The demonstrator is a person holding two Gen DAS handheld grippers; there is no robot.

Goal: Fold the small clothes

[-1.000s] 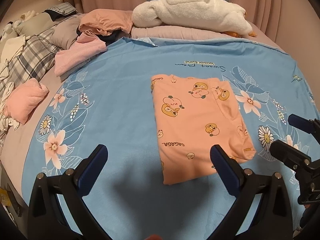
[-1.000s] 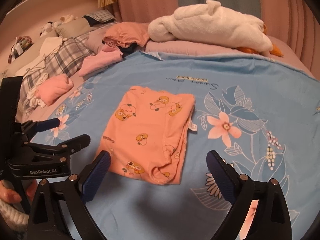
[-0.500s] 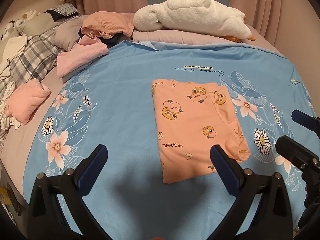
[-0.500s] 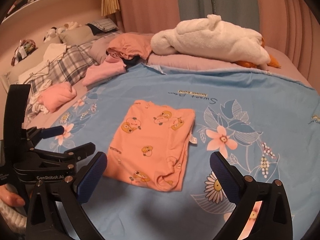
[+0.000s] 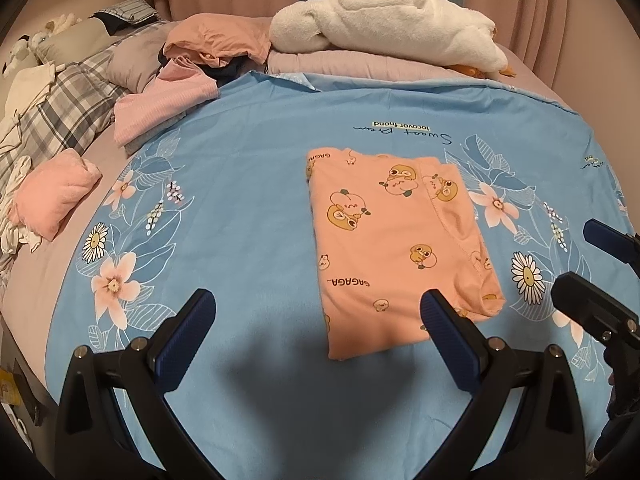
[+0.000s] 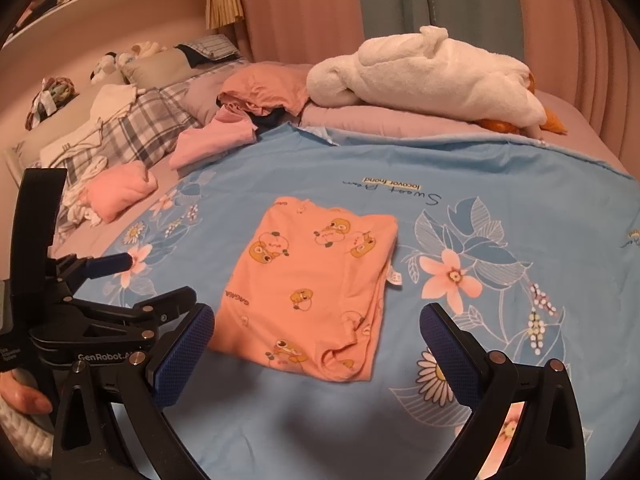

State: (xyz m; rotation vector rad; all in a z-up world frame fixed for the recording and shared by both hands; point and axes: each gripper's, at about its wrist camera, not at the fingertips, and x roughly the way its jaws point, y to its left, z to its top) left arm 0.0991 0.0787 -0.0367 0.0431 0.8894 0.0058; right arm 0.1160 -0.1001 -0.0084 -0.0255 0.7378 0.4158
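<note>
Here, going from left to right in the left wrist view, a rolled pink garment [image 5: 54,194] lies at the left edge on the bed, with a plaid pillow [image 5: 60,120] above it and a pink striped top [image 5: 160,108] just right of that. At the lower centre the left gripper [image 5: 316,340] hovers over the blue floral sheet [image 5: 240,184] with its jaws spread wide and nothing between them. Right of centre the folded orange shirt [image 5: 396,248] lies flat on the sheet, its near right corner partly behind the gripper's right finger. At the top a white plush duck [image 5: 384,34] rests on the bedding. At the right edge the right gripper [image 5: 592,268] enters the frame, also gaping wide and empty, apart from the shirt.
</note>
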